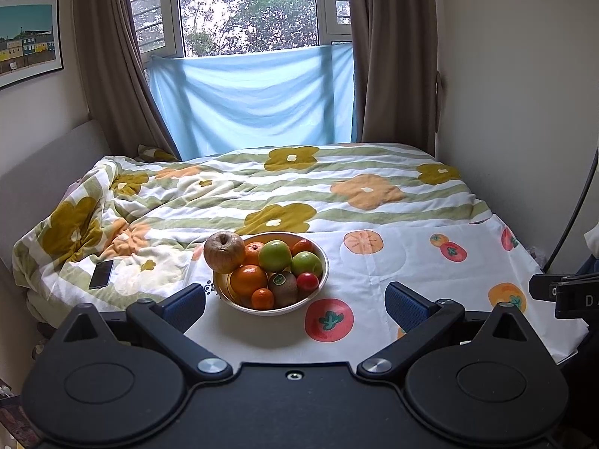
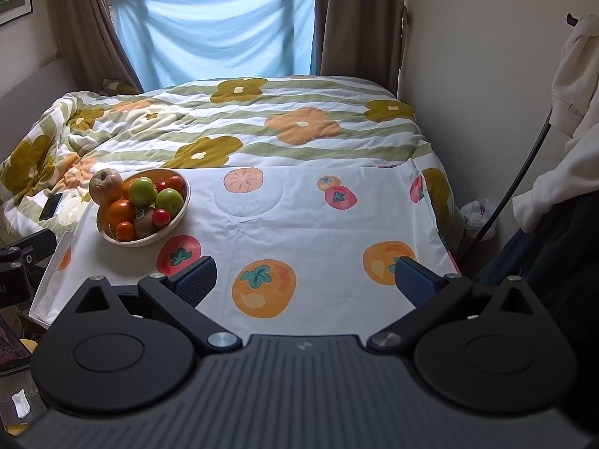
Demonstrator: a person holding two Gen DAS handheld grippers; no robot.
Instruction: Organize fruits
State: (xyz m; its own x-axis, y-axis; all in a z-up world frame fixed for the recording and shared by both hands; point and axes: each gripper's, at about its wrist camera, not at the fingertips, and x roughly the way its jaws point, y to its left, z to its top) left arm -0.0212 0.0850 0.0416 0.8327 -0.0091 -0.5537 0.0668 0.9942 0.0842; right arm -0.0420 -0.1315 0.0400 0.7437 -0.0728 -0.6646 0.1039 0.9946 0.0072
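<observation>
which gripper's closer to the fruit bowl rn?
Left. The left gripper sits right before the fruit bowl, open; the right gripper is off to the bowl's right, farther, also open.

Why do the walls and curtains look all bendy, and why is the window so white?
Left wrist view: the fisheye lens bows the brown curtains and darkens the corners; daylight washes the window pale, while the metal fruit bowl stays sharp. Right wrist view: the same bending, strongest at the edges; the white tablecloth with printed fruits is softly lit without hard shadows.
</observation>
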